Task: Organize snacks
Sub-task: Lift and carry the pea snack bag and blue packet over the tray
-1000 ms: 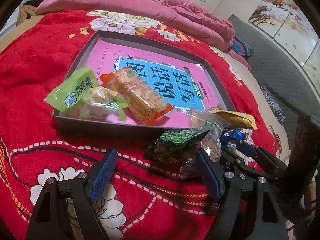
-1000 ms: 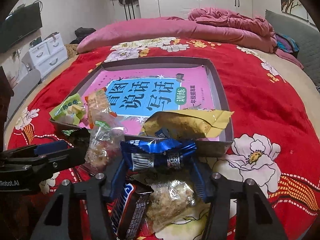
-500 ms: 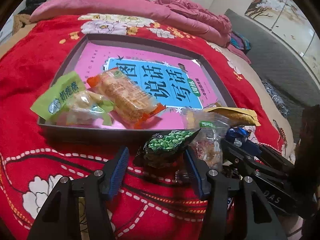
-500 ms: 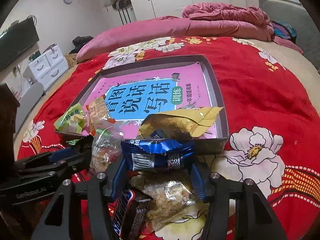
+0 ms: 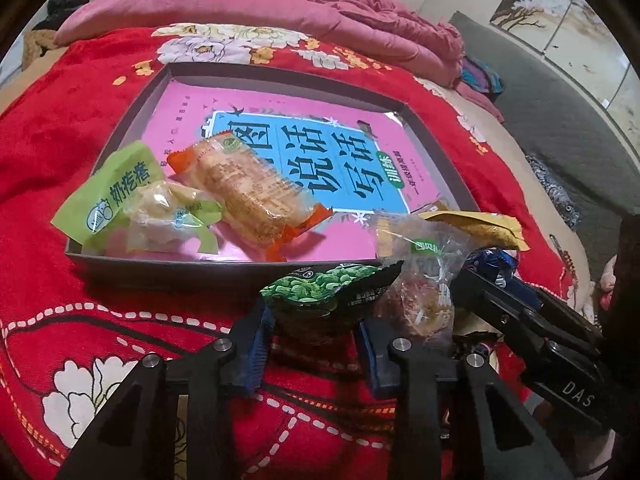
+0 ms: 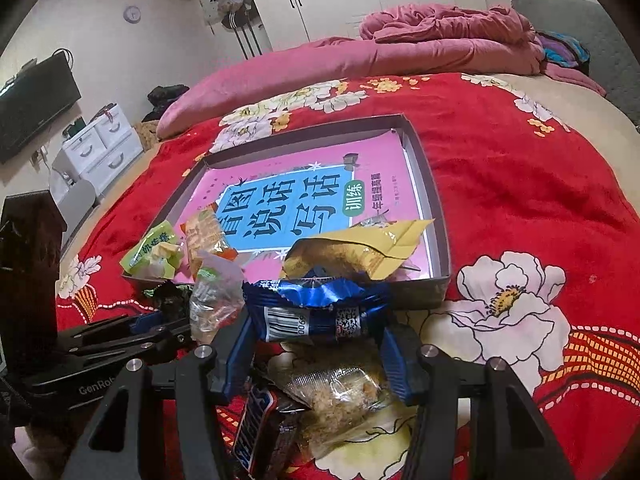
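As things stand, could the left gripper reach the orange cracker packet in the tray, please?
Probably not yet: the left gripper is shut on the green pea packet. Otherwise the orange cracker packet lies uncovered beyond the tray wall.

Red bed [image 5: 48,128] w/ tray [image 5: 132,116], snacks [image 6: 340,396].

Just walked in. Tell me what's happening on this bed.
Someone is sorting snacks into a shallow gray tray on the red blanket, working a claw in each hand. The left claw is shut on a green pea packet; the right claw is shut on a blue wrapper. Both sit just short of the tray's near edge. A green packet and an orange biscuit pack already lie inside.
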The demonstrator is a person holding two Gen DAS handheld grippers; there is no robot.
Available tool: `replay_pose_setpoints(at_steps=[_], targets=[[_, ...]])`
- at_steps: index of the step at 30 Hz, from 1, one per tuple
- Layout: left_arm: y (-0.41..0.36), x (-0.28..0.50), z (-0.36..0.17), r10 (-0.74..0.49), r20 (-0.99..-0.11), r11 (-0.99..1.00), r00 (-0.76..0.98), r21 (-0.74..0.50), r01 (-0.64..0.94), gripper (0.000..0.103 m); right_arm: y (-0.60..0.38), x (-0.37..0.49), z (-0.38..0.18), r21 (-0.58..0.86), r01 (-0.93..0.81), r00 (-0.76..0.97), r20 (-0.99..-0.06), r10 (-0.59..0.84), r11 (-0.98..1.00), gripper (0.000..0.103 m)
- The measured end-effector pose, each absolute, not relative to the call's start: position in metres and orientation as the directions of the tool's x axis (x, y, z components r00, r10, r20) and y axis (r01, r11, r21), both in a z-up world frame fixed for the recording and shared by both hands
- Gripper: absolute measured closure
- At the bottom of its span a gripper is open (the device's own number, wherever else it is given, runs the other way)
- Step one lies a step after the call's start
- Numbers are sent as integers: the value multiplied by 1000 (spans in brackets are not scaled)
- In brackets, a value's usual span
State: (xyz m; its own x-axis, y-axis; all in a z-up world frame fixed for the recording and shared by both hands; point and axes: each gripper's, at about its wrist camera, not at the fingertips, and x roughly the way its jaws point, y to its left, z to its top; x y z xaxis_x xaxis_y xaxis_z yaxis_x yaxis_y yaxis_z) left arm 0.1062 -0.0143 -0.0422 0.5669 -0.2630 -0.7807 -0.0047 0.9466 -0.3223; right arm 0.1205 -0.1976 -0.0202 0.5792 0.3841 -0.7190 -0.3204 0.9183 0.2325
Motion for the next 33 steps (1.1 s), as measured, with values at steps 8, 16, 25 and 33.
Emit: replay_pose_setpoints(at_steps=[8,16,25,33], targets=[[-11,96,-29,-285,-755,942,591,-335,26,64,-208,117,-13,279,-313,593,-690,416,908,47],[0,86,-19,-292,-735,935,612,-355,20,64,-210,109,-4,290,-331,608,-662,438,898,47],[18,79,-10,-273,-701,926,658,-377,-17,64,-213,106,3,274,-327,637,-643,426,904,47],[26,82,-3,-263,-671,921,693,-388,-25,64,-222,115,6,281,-296,665,-625,408,913,47]])
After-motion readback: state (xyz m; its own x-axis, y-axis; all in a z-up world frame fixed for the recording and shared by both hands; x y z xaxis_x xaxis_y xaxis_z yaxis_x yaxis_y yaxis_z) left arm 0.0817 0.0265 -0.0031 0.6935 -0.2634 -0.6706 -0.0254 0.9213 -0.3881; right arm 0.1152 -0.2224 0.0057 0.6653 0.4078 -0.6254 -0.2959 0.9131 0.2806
